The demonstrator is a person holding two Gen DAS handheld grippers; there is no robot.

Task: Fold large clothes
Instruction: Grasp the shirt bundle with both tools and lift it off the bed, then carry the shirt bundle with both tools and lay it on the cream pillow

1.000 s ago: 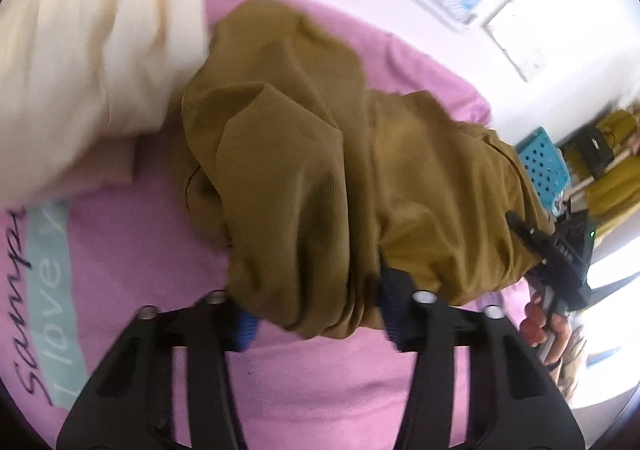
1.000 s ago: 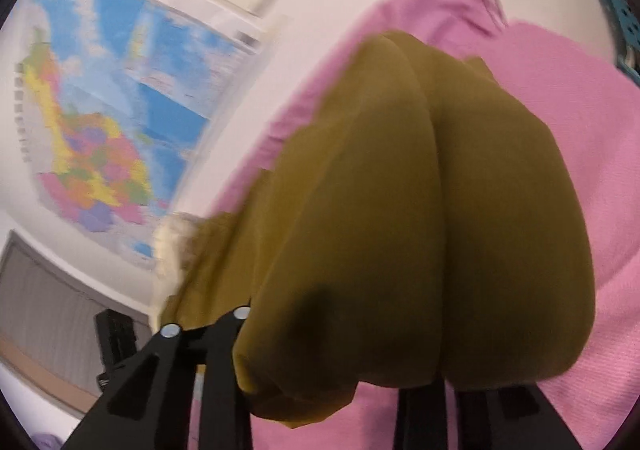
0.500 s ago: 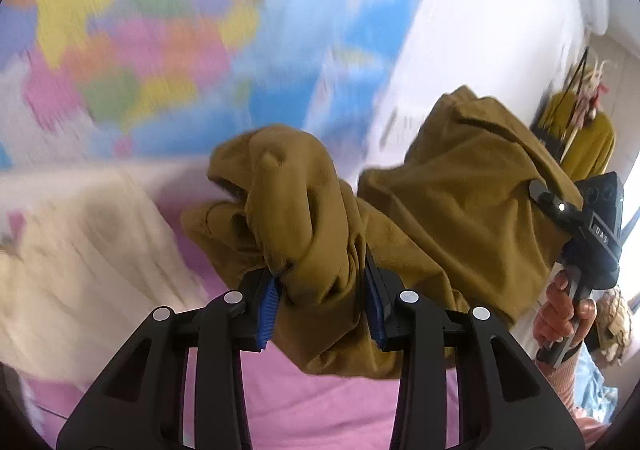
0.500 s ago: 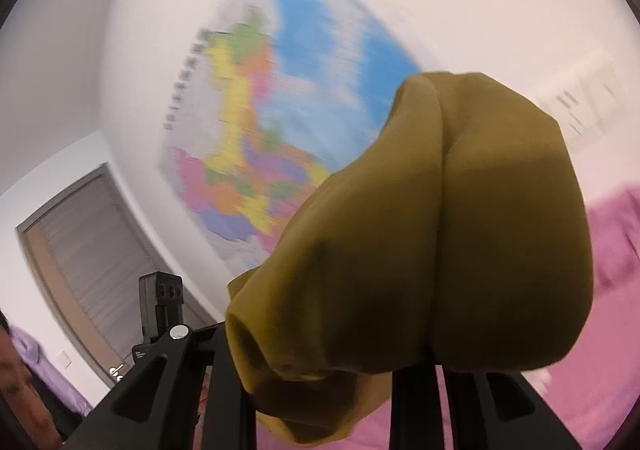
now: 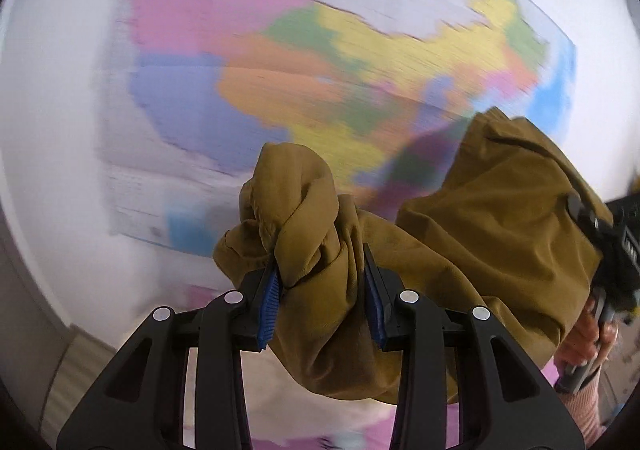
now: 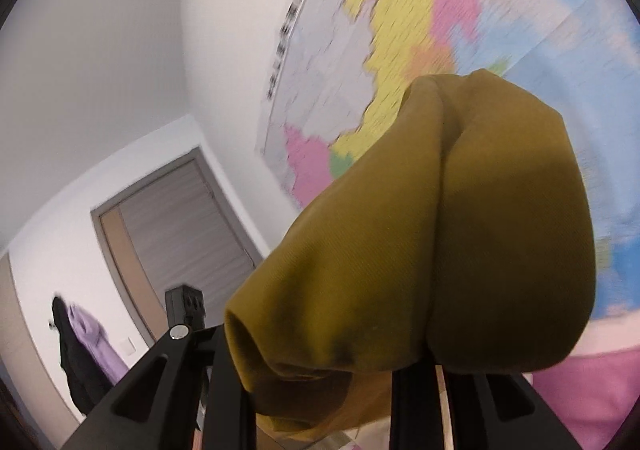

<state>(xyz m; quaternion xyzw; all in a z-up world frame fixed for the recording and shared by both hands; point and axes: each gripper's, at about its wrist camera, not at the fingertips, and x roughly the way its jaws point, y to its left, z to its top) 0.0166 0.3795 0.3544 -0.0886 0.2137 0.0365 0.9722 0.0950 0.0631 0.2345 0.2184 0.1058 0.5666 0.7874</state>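
Observation:
An olive-brown garment (image 5: 472,250) hangs in the air, held by both grippers. My left gripper (image 5: 322,302) is shut on a bunched fold of it between its blue pads (image 5: 267,304). In the left wrist view the other gripper (image 5: 616,250) holds the garment's far end at the right edge. In the right wrist view my right gripper (image 6: 328,362) is shut on a thick bulge of the garment (image 6: 420,250), which hides the fingertips.
A coloured wall map (image 5: 320,61) fills the background, also in the right wrist view (image 6: 420,29). The pink bed cover (image 6: 592,390) shows low at the right. A grey door (image 6: 176,217) and hanging dark and purple clothes (image 6: 84,350) are at the left.
Both grippers have lifted the garment off the pink bed and tilted upward. The views now face the wall map, not the bed. Both grips are unchanged.

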